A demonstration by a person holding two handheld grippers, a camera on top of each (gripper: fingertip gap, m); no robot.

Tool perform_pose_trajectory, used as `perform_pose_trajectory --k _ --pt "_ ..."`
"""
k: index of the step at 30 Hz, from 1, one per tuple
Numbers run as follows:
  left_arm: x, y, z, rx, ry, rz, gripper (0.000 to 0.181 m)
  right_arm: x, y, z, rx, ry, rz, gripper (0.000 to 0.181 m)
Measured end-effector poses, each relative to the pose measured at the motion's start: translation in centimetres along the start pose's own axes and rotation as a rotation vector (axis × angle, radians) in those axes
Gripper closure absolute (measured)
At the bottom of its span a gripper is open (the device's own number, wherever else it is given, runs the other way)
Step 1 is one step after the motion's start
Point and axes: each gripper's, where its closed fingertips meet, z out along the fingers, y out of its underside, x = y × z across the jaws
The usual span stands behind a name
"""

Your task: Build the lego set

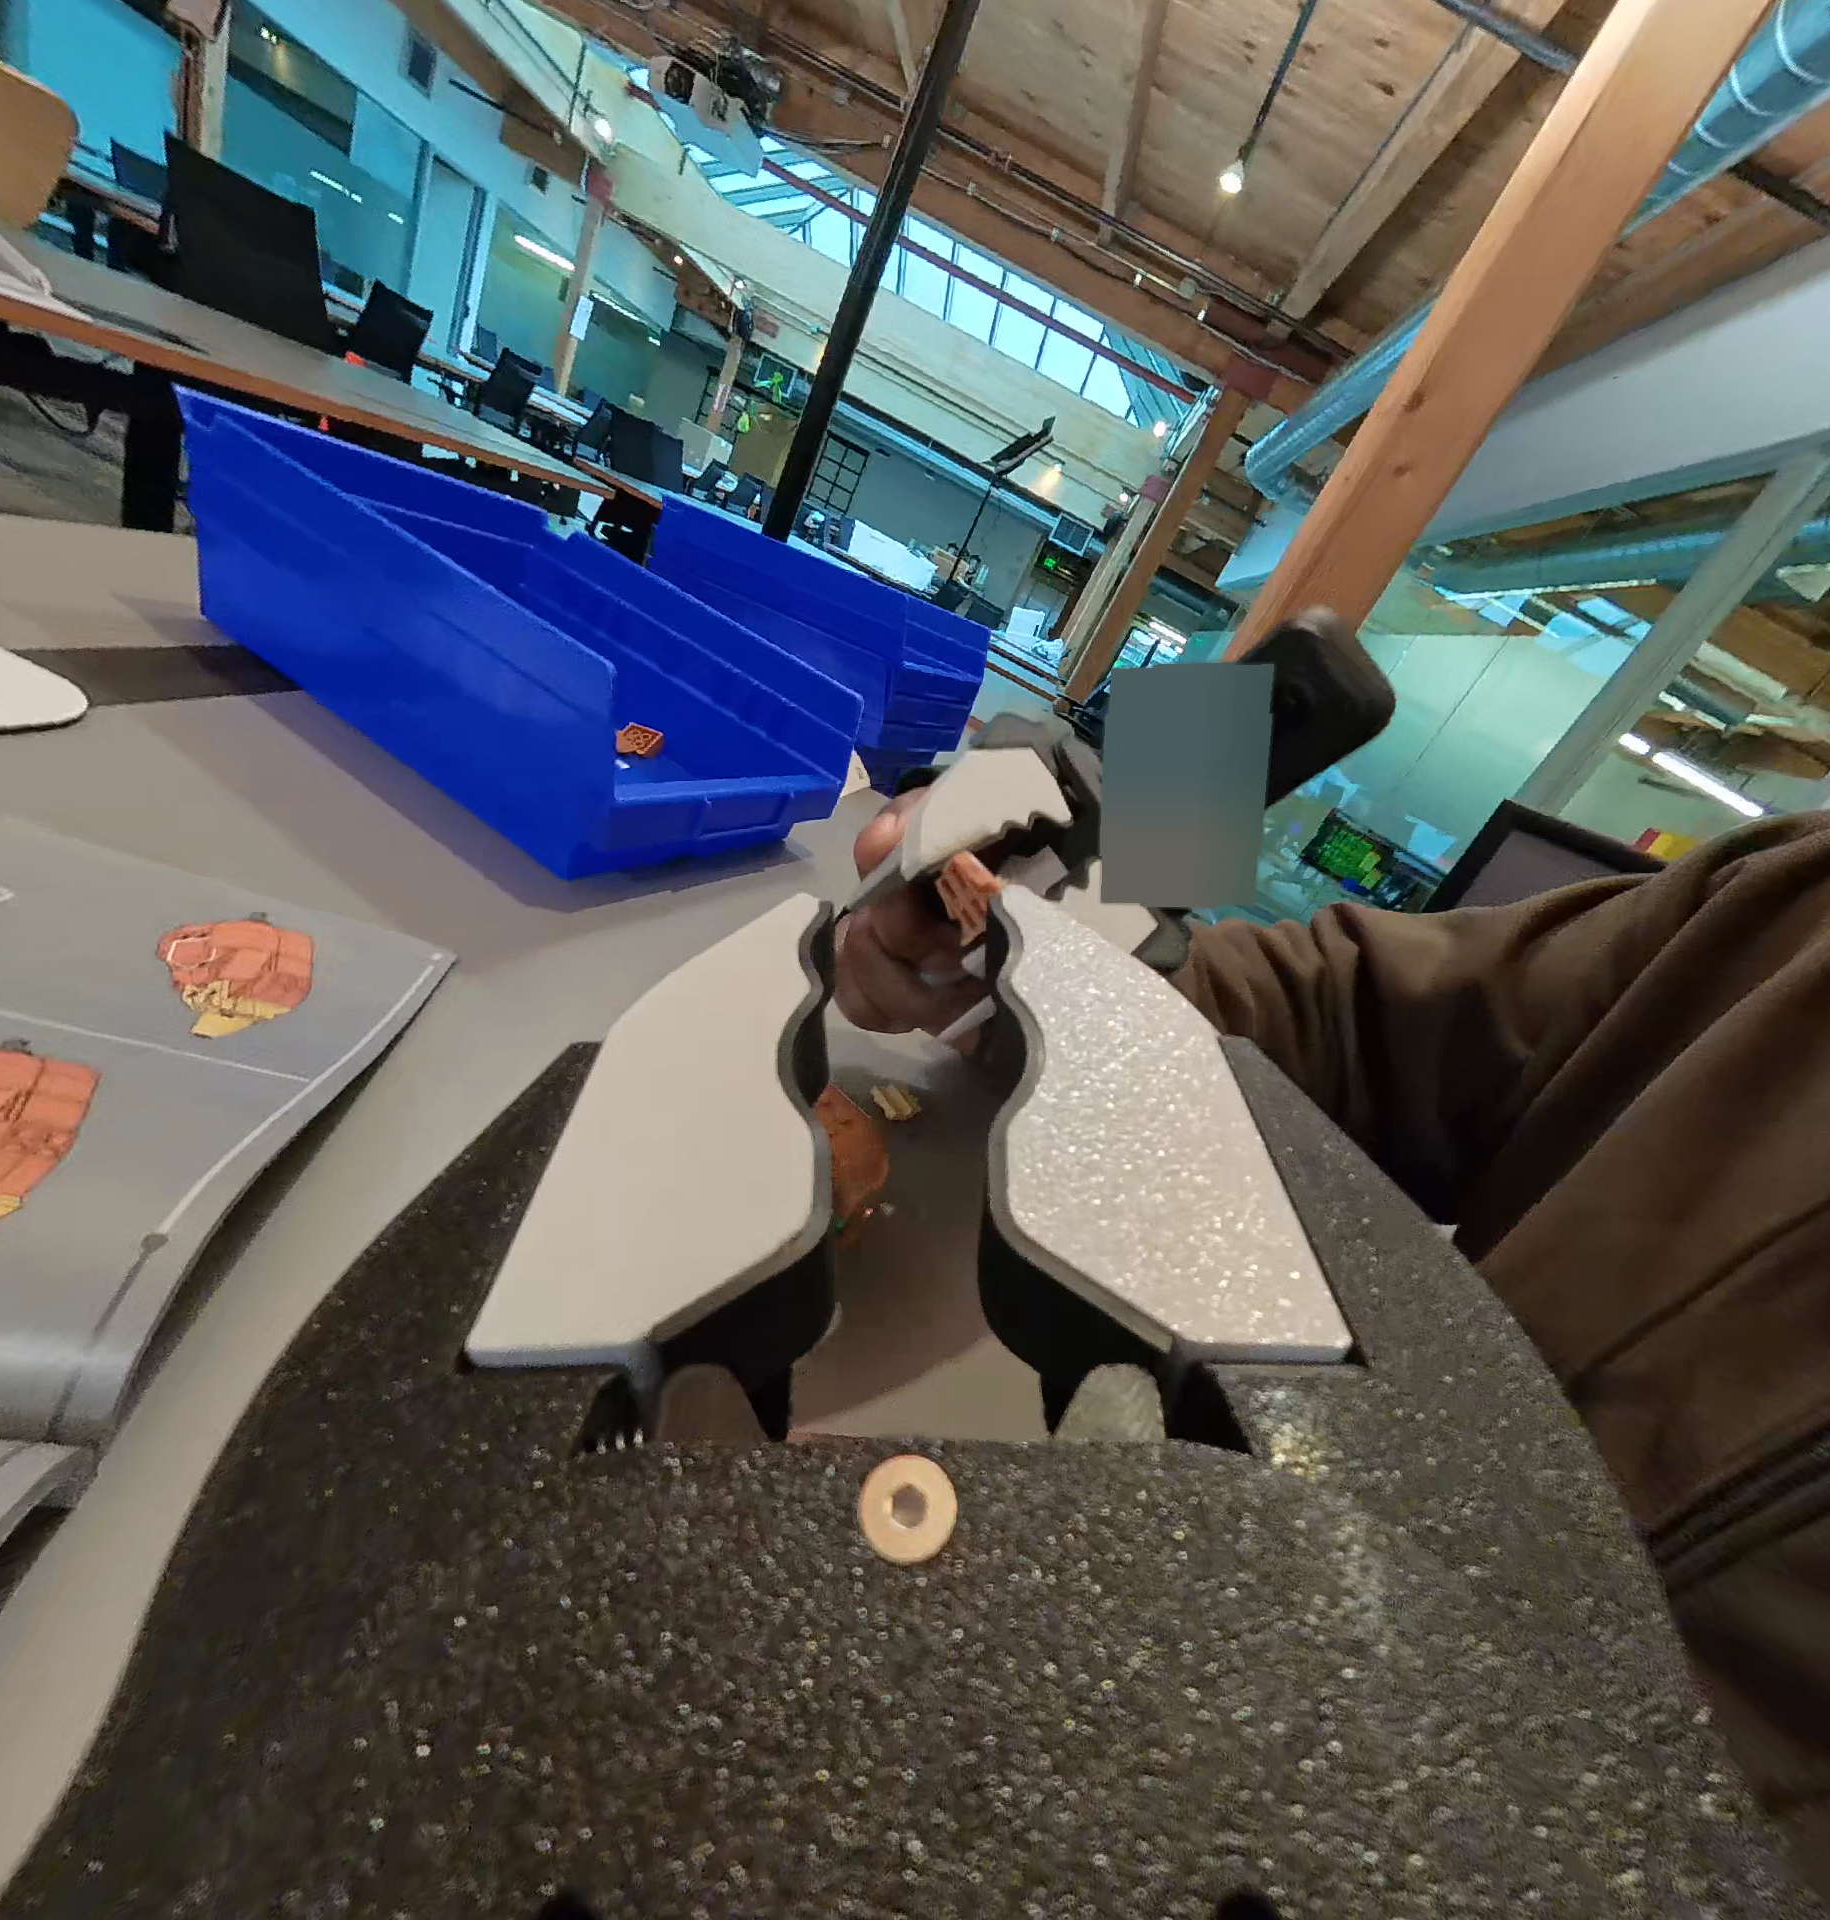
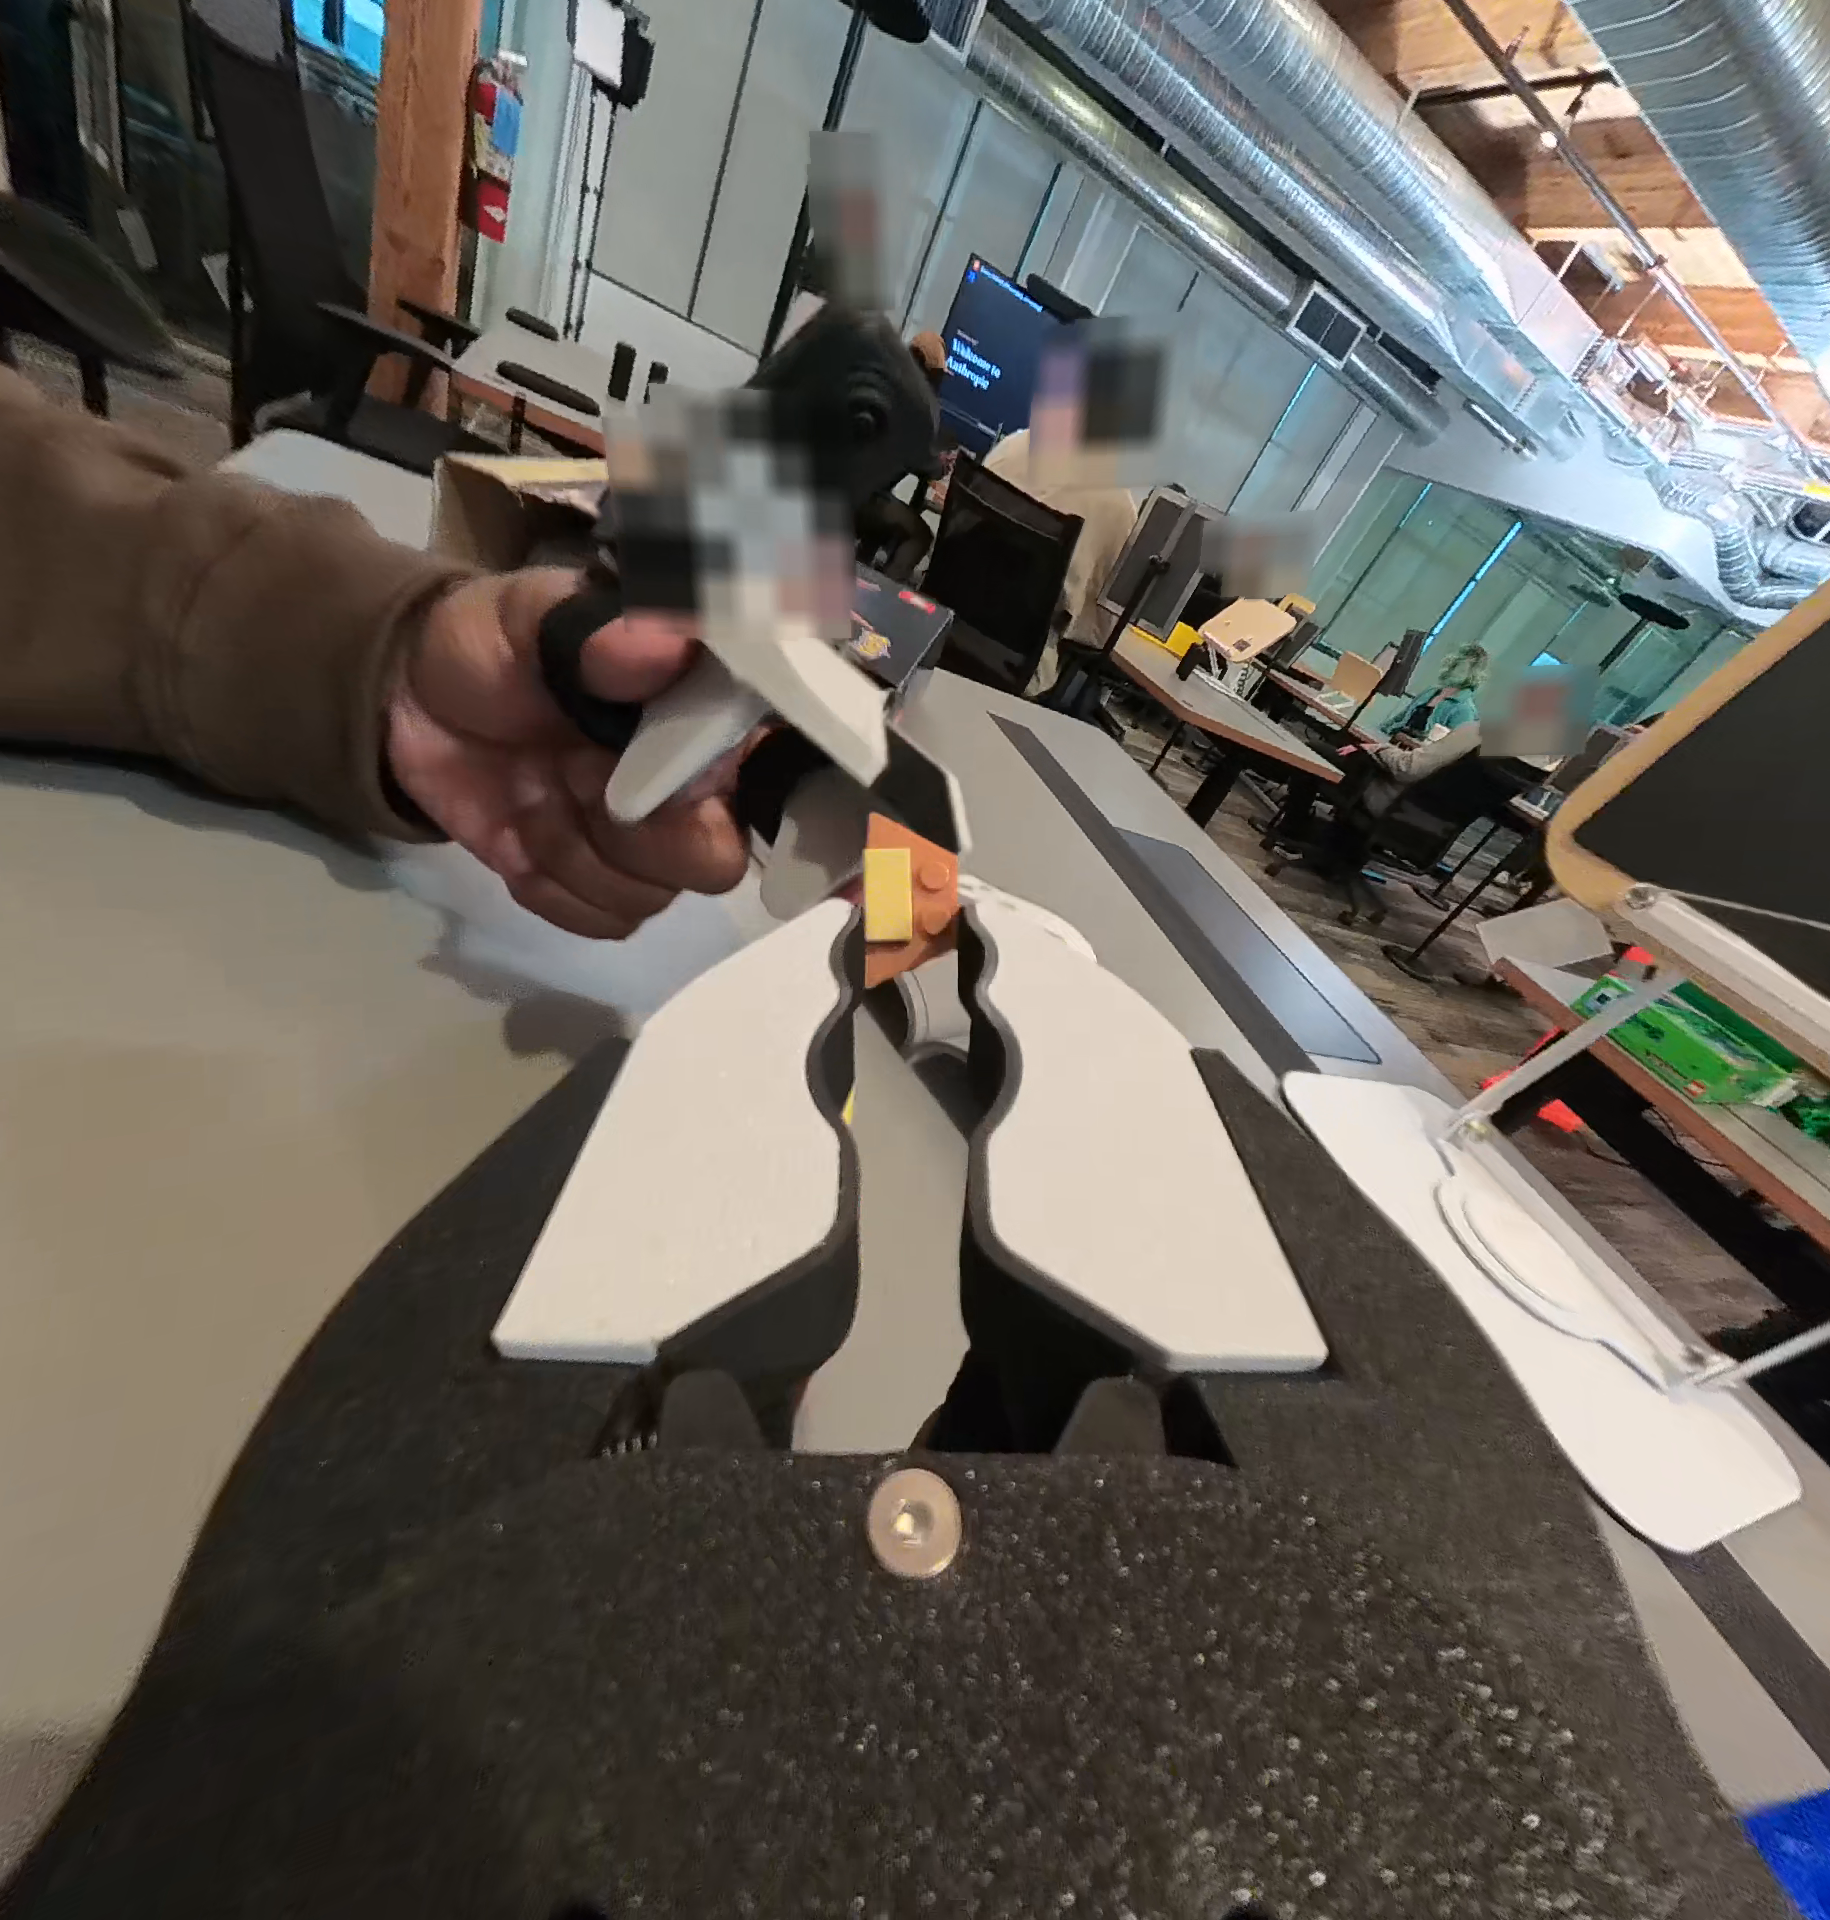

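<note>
My right gripper (image 2: 906, 925) is shut on a small orange lego piece (image 2: 916, 904) with a tan plate (image 2: 887, 896) on its face, held above the grey table. In the left wrist view the right gripper (image 1: 952, 894) holds the same piece (image 1: 968, 883) just beyond my left fingertips. My left gripper (image 1: 911, 914) is open, with its tips close to the piece. It also shows in the right wrist view (image 2: 875, 847), right at the piece. An orange partial build (image 1: 851, 1153) and small tan pieces (image 1: 895, 1101) lie on the table below.
An open instruction booklet (image 1: 163, 1039) lies at the left. A blue bin (image 1: 475, 644) holds one orange piece (image 1: 639, 740), with stacked blue bins (image 1: 890, 644) behind it. A white stand base (image 2: 1513, 1299) sits at the right. A lego box (image 2: 895, 623) stands farther back. Left and right tips are no more than a few centimetres apart. Both grippers' tips are roughly 35 cm from the white stand base (image 2: 1513, 1299).
</note>
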Motion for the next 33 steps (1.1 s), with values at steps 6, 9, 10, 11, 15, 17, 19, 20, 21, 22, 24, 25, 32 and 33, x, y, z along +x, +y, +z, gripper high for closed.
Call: perform_pose_trajectory --k 6,9,10,11,15,17,19,20,21,22,24,25,32,33 --pt "-0.2 2.0 0.5 -0.127 0.003 -0.047 0.151 -1.1 1.6 -0.5 -0.048 -0.031 -0.017 0.165" --pt "0.2 3.0 0.6 -0.189 0.027 -0.06 0.15 -1.4 1.7 -0.7 -0.06 -0.048 -0.012 0.165" --pt "0.4 3.2 0.7 -0.194 0.038 -0.069 0.151 -1.4 1.8 -0.8 -0.066 -0.052 -0.015 0.165" --pt "0.6 3.3 0.8 -0.199 0.051 -0.079 0.151 -1.5 1.9 -0.8 -0.073 -0.056 -0.023 0.165" --pt "0.6 4.1 0.9 -0.245 0.046 -0.078 0.151 -1.8 1.8 -1.0 -0.088 -0.064 -0.049 0.165" --pt "0.9 4.4 1.1 -0.264 0.051 -0.079 0.151 -2.0 1.7 -1.0 -0.099 -0.066 -0.068 0.165" --pt "1.5 4.6 1.3 -0.271 0.079 -0.095 0.151 -2.3 1.8 -1.1 -0.123 -0.067 -0.103 0.165" --pt "1.8 4.6 1.3 -0.272 0.093 -0.104 0.152 -2.4 1.9 -1.1 -0.14 -0.064 -0.125 0.165" --pt "2.0 4.7 1.4 -0.277 0.104 -0.111 0.152 -2.4 2.1 -1.1 -0.156 -0.061 -0.146 0.165" --pt "2.1 4.8 1.4 -0.288 0.109 -0.116 0.152 -2.6 2.2 -1.1 -0.168 -0.063 -0.16 0.165" --pt "2.0 5.2 1.5 -0.307 0.102 -0.125 0.153 -2.9 2.3 -1.1 -0.182 -0.074 -0.176 0.165" --pt "2.0 5.4 1.5 -0.315 0.097 -0.133 0.157 -3.1 2.4 -1.0 -0.189 -0.081 -0.181 0.164" --pt "2.1 5.8 1.6 -0.339 0.105 -0.182 0.174 -3.5 2.9 -1.1 -0.234 -0.092 -0.249 0.165" --pt "2.1 5.8 1.6 -0.332 0.11 -0.185 0.174 -3.4 2.7 -1.1 -0.229 -0.092 -0.245 0.165"
